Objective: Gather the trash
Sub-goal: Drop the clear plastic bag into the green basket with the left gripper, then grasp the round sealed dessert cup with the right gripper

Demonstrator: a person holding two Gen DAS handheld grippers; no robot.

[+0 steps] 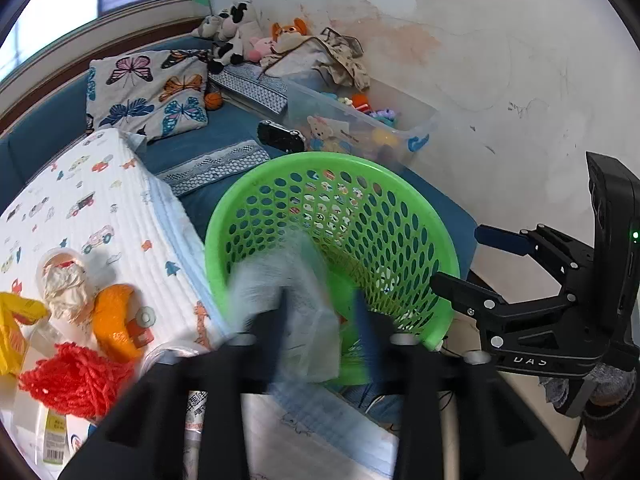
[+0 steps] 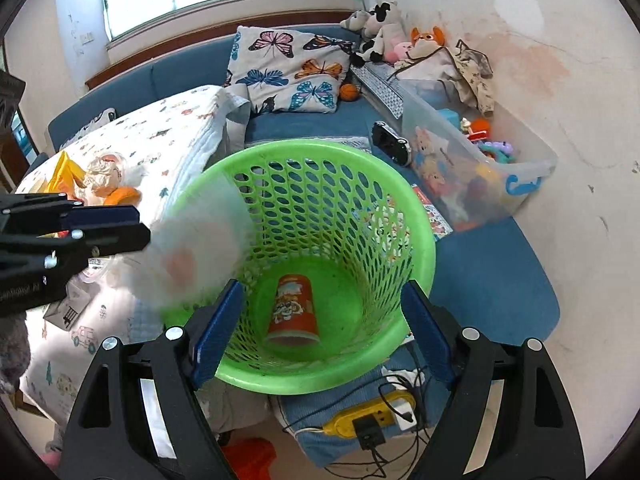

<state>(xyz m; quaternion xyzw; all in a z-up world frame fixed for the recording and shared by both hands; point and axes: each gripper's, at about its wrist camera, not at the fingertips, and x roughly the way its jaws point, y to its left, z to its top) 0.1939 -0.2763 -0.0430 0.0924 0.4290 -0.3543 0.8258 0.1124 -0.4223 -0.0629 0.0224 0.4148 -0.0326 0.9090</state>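
Left tongs (image 1: 320,320) open w/ blurred clear wrapper (image 1: 288,304) loose between fingers over green basket (image 2: 416,216) rim, right tongs (image 2: 320,320) open & empty above it, red cup (image 2: 294,308) lying inside on basket's bottom

The green basket (image 2: 420,216) stands open at the top, its mouth wide and unblocked except on the left rim, where a blurred pale wrapper (image 2: 192,248) hangs just beyond the left gripper (image 1: 320,312). Deep inside, only a red cup (image 2: 294,308) lies on the floor, with room all around it. The right gripper (image 2: 320,320) hovers over the near rim. The folded quilt (image 1: 100,200) presses against the basket's left side; the clear toy bin (image 2: 520,168) and a black toy car (image 2: 390,142) crowd behind it. Below the near rim, a yellow power strip (image 2: 372,416) and tangled cords clutter the way
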